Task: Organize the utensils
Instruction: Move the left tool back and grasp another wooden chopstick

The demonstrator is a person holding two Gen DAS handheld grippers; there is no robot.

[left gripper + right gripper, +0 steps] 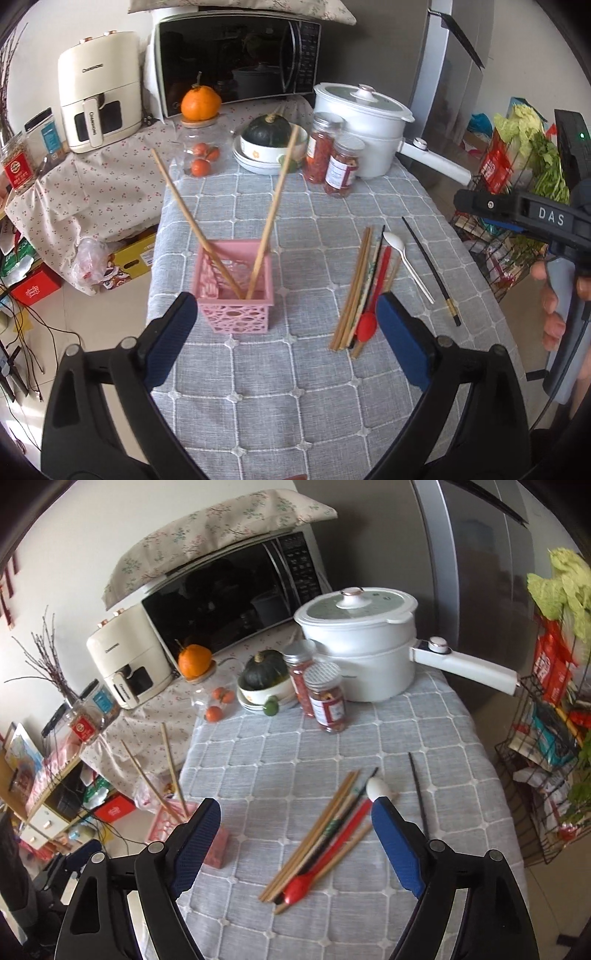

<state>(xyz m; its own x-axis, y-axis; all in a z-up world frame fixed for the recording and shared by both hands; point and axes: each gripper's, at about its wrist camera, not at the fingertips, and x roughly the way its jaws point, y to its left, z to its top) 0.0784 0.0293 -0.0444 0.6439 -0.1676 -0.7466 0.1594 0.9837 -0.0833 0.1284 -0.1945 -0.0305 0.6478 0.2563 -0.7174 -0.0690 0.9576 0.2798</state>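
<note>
A pink lattice utensil holder (236, 291) stands on the grey checked tablecloth (295, 387) with two wooden chopsticks (271, 218) leaning out of it. To its right lies a pile of wooden chopsticks (354, 291), a red spoon (369, 321), a white spoon (406, 262) and a black chopstick (432, 269). My left gripper (286, 325) is open and empty, just in front of the holder. My right gripper (295, 834) is open and empty above the pile (321, 834), with the red spoon (314, 875) between its fingers. The holder (177, 819) is at its left.
At the table's back stand a white electric pot (365, 122), two jars of dried food (332, 155), a bowl with a green squash (269, 144) and a jar with oranges (201, 147). A microwave (236, 59) and air fryer (98, 92) are behind. A wire rack of vegetables (517, 177) stands right.
</note>
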